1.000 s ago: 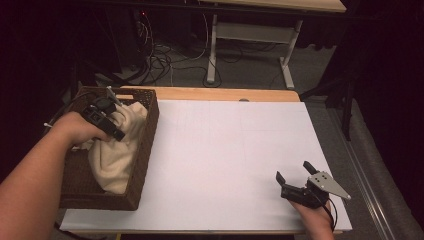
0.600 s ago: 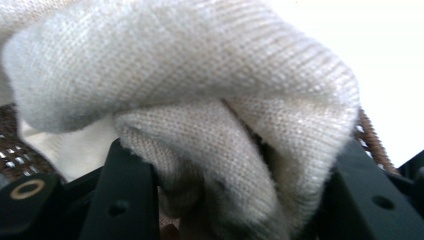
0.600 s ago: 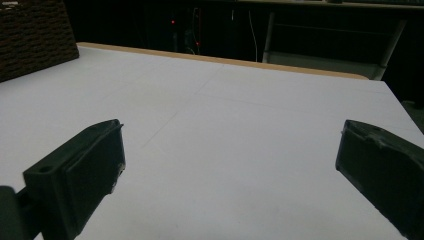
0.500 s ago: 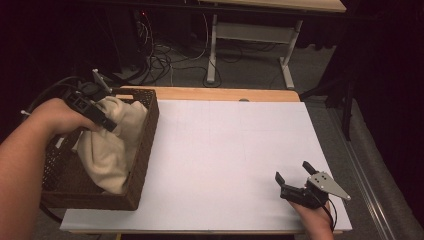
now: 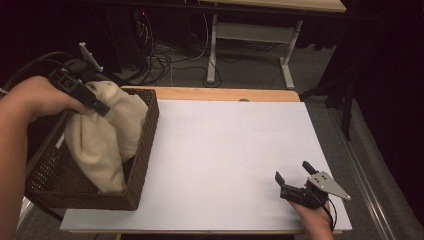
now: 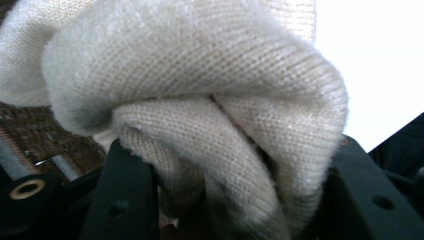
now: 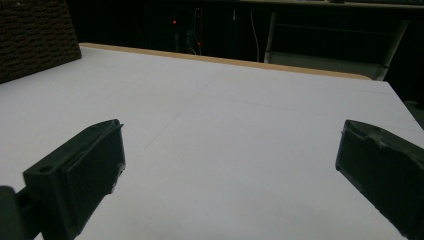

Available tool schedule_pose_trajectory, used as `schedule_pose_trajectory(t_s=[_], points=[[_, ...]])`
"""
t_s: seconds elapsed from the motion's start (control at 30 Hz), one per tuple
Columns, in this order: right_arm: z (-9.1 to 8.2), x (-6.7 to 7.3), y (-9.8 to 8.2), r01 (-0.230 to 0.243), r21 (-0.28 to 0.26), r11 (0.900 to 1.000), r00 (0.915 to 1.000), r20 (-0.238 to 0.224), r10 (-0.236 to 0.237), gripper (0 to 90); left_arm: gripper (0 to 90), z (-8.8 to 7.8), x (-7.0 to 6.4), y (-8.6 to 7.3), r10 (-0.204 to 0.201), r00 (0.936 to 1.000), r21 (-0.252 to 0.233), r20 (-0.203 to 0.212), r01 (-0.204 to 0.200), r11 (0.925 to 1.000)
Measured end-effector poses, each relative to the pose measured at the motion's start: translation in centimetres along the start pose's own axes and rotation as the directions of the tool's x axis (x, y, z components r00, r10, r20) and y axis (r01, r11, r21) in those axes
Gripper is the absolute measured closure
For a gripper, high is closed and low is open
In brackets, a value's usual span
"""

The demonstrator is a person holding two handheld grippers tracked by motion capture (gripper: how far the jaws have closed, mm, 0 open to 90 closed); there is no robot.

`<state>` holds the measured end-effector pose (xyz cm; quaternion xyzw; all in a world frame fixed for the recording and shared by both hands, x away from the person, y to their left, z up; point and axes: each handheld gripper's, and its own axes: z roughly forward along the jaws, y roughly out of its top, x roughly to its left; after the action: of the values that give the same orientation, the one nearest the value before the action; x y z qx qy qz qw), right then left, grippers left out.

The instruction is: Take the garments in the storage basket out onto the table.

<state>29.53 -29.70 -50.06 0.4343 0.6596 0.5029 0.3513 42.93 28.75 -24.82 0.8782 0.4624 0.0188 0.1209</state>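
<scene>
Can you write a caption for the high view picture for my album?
Left tool lifts a cream knitted cloth from a brown wicker basket.

One cloth (image 5: 102, 135), one basket (image 5: 142, 150), two tools.

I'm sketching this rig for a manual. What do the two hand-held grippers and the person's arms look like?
Both are black with two flat, blocky jaws. The right hand-held gripper carries a grey three-cornered plate on top and trails a thin black cable. The left hand-held gripper has a pale plate and thick dark cables behind it. No sleeves show on the forearms.
</scene>
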Motion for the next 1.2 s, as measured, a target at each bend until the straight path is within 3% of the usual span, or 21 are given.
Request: schedule_pose_trajectory(t_s=[0.5,0.67,0.9,1.2], points=[[-0.1,0.1,0.1,0.003,-0.002,1.0,1.0,-0.004,-0.003,0.0,51.8,-4.7,-2.9,1.9,0.036,0.9993,-0.005,-0.001,-0.036,0.9993],[-0.2,0.0,0.1,0.001,-0.005,1.0,1.0,-0.002,-0.001,0.0,51.8,-5.3,-4.3,2.7,0.038,0.9993,-0.026,-0.004,-0.038,0.9989],[-0.5,0.0,0.2,-0.002,-0.012,1.0,1.0,-0.001,0.002,0.0,51.8,-5.6,-7.1,4.9,0.096,0.9953,-0.015,-0.01,-0.096,0.9952],[-0.6,-0.1,0.2,-0.004,-0.017,1.0,1.0,0.0,0.004,0.0,51.8,-5.6,-9.9,7.6,0.134,0.991,-0.021,-0.002,-0.134,0.9908]])
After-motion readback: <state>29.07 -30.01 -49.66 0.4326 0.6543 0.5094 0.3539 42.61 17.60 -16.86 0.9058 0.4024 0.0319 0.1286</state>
